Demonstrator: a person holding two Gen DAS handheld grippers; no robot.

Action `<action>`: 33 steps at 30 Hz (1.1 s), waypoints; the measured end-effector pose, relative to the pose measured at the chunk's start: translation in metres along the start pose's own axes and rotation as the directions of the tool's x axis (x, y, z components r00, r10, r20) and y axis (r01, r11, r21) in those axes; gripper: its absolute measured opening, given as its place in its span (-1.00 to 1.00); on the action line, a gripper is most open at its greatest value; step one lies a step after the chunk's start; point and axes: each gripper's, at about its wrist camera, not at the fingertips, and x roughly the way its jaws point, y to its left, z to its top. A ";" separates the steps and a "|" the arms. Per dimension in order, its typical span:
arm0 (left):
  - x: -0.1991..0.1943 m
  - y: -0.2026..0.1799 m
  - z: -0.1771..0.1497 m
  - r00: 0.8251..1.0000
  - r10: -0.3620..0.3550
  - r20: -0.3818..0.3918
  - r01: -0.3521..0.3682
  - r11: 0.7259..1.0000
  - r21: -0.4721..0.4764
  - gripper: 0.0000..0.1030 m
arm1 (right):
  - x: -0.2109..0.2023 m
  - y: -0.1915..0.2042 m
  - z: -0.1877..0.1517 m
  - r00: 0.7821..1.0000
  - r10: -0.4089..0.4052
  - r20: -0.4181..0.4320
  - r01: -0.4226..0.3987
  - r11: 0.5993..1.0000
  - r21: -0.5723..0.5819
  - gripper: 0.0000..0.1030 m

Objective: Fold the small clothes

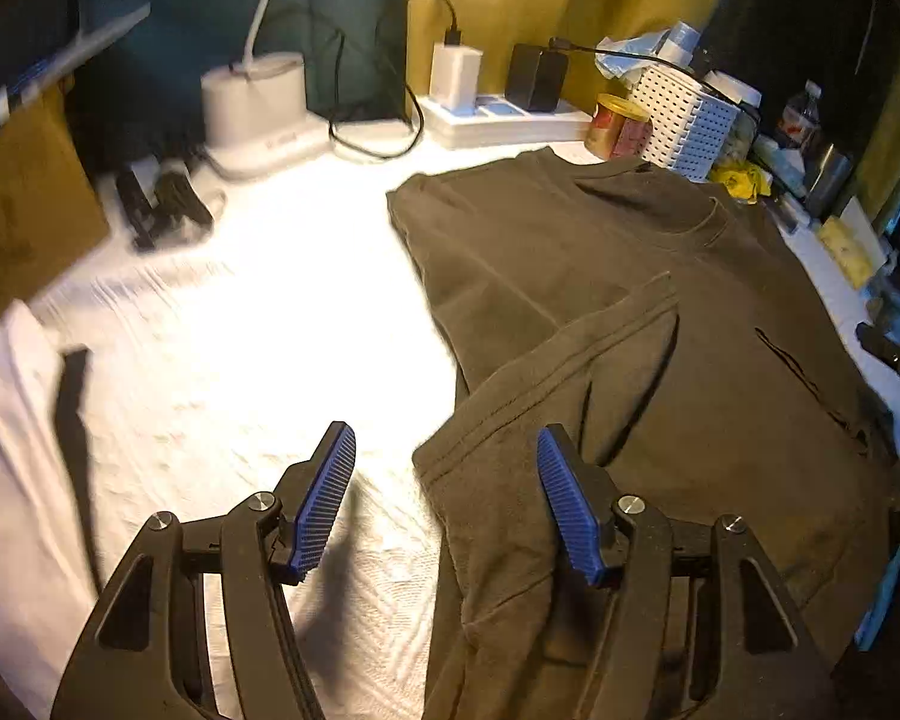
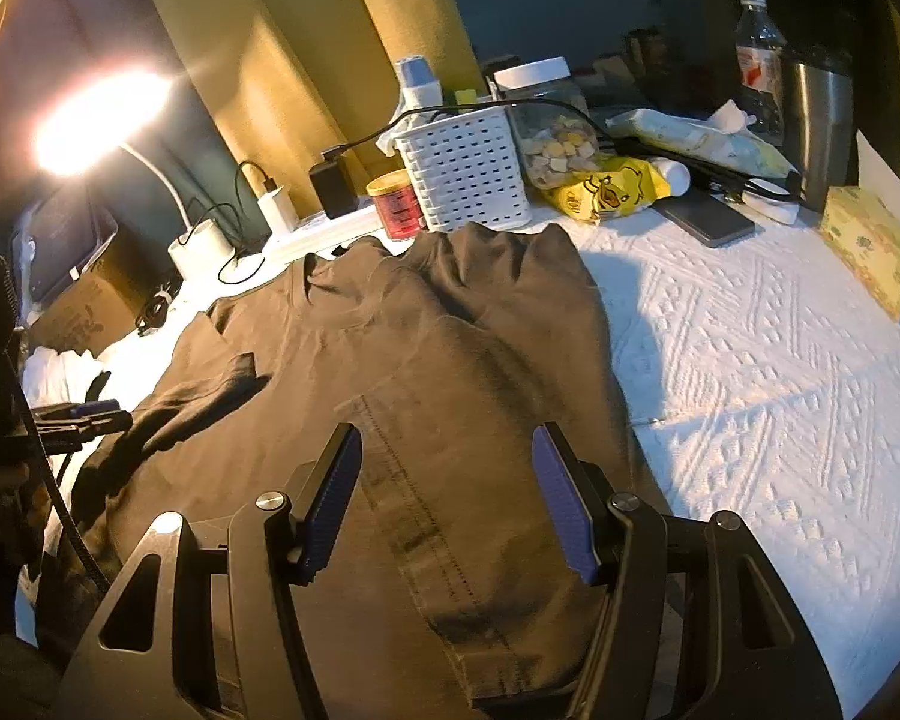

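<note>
Nearest in the left wrist view, the left gripper [image 1: 447, 501] stands released, its ribbed blue pads [image 1: 324, 498] spread apart with nothing pressed between them; the folded-over sleeve [image 1: 546, 396] lies just beside and under its right finger. In the right wrist view the right gripper [image 2: 447, 498] is likewise released, hovering above the stitched hem [image 2: 414, 498] of the dark brown T-shirt [image 2: 426, 348], not pinching it.

The shirt lies flat on a white embossed cloth [image 2: 750, 360], collar toward the far clutter. One sleeve appears folded inward across the body, so the side-fold step seems in hand. The next move likely calls for a clean pinch on the hem or the opposite side, then a lift across.

The fabric looks soft, matte knit, with mild creases. Beyond it stand a perforated white plastic basket [image 2: 468, 174], a red-labelled tin [image 2: 397, 204] and a lit desk lamp [image 2: 99, 120].
</note>
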 end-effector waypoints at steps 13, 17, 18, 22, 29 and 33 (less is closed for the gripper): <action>-0.029 -0.064 -0.009 0.994 -0.089 0.068 0.074 0.978 0.196 -0.96 | -0.010 0.003 -0.005 1.000 -0.027 0.010 0.027 1.000 -0.008 0.23; -0.026 -0.090 -0.020 0.986 -0.164 0.005 0.157 0.949 0.274 -0.96 | -0.014 -0.002 -0.012 0.999 -0.038 0.000 0.038 0.999 -0.009 0.23; -0.021 -0.096 -0.024 0.984 -0.176 -0.028 0.176 0.941 0.288 -0.96 | -0.014 -0.004 -0.014 0.999 -0.041 -0.003 0.041 0.999 -0.008 0.23; -0.011 -0.110 -0.031 0.983 -0.161 -0.090 0.182 0.929 0.323 -0.79 | -0.014 -0.011 -0.025 0.998 -0.050 -0.043 0.050 0.999 -0.006 0.23; -0.019 -0.112 -0.014 0.986 -0.165 -0.014 0.162 0.947 0.279 0.36 | -0.014 -0.011 -0.037 0.997 -0.059 -0.052 0.057 0.998 -0.040 0.23; 0.001 -0.111 0.000 0.991 -0.135 0.001 0.130 0.957 0.258 0.36 | -0.009 -0.012 -0.036 0.997 -0.045 -0.064 0.042 0.998 -0.051 0.23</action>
